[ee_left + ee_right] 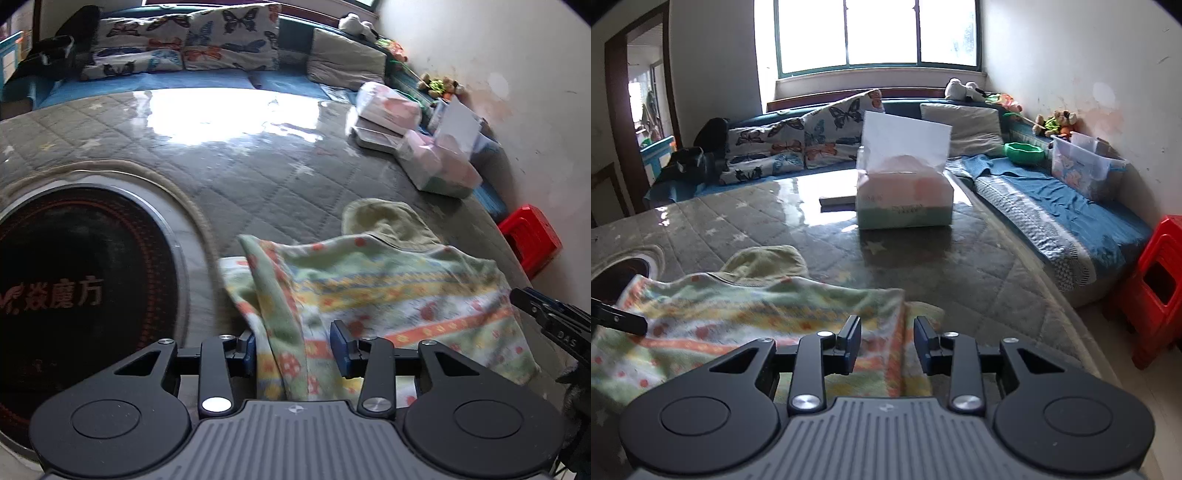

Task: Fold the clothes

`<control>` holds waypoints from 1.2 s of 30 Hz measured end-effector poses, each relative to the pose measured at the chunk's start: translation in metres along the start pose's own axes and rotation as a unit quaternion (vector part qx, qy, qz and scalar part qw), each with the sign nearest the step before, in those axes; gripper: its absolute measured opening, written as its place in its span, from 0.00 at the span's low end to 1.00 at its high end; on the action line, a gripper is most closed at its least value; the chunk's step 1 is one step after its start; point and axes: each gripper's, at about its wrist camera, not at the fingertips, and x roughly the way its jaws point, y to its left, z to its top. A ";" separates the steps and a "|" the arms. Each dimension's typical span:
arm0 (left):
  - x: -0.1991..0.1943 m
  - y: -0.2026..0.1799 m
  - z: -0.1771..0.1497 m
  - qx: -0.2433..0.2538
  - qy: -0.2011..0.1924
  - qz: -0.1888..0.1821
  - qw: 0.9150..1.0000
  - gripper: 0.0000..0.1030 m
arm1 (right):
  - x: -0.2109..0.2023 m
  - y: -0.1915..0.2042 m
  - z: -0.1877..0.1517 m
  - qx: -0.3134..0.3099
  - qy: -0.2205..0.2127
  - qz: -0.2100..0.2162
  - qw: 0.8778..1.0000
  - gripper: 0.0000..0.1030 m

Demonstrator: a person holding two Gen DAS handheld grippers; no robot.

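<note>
Left wrist view: shows the left hand-held gripper (293,345) with jaws apart, a fold of the patterned garment (388,291) lying between the blue pads (340,345) but not pressed by them. Looks like a release, not a grip. Right wrist view: shows the right hand-held gripper (886,343) with jaws apart too, standing over the right side edge of the same garment (757,314), nothing clamped.

Lies near the front edge of the table (258,177), this garment, on the quilted grey cover under a glossy sheet. Striped in green, yellow and orange with small red figures. Shows a plain yellowish hood or collar part (380,221) at its far side, toward the middle of the table. Has one flap turned over near the left gripper, with the round black heater plate (81,288) just beside it toward the left edge. Stands well apart, at the far right part of the table, a tissue box (905,195).

Judging the step: probably one fold just set down and let go, the garment still loose and not yet compact. Cannot tell how many folds are complete.

For the next move: probably needs a new grasp at two points of one edge, both grippers closing on cloth only and not on the cover beneath, then lifting together and laying that edge over the opposite one. Needs care to keep the flap near the heater plate from sliding off over it.
</note>
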 end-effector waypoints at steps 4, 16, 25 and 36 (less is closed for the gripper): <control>0.001 0.008 0.004 -0.010 -0.003 0.012 1.000 0.42 | 0.011 0.010 0.004 0.000 0.009 0.024 1.000 0.32; 0.012 0.013 0.016 -0.004 -0.009 0.033 0.999 0.42 | 0.048 0.017 0.010 0.012 0.029 0.030 0.999 0.33; 0.013 0.003 0.027 0.002 -0.017 0.026 1.000 0.43 | 0.059 0.041 0.023 -0.008 0.028 0.053 0.998 0.34; 0.004 -0.010 0.032 0.018 -0.037 0.026 0.999 0.50 | 0.050 0.047 0.022 -0.023 0.024 0.052 0.998 0.40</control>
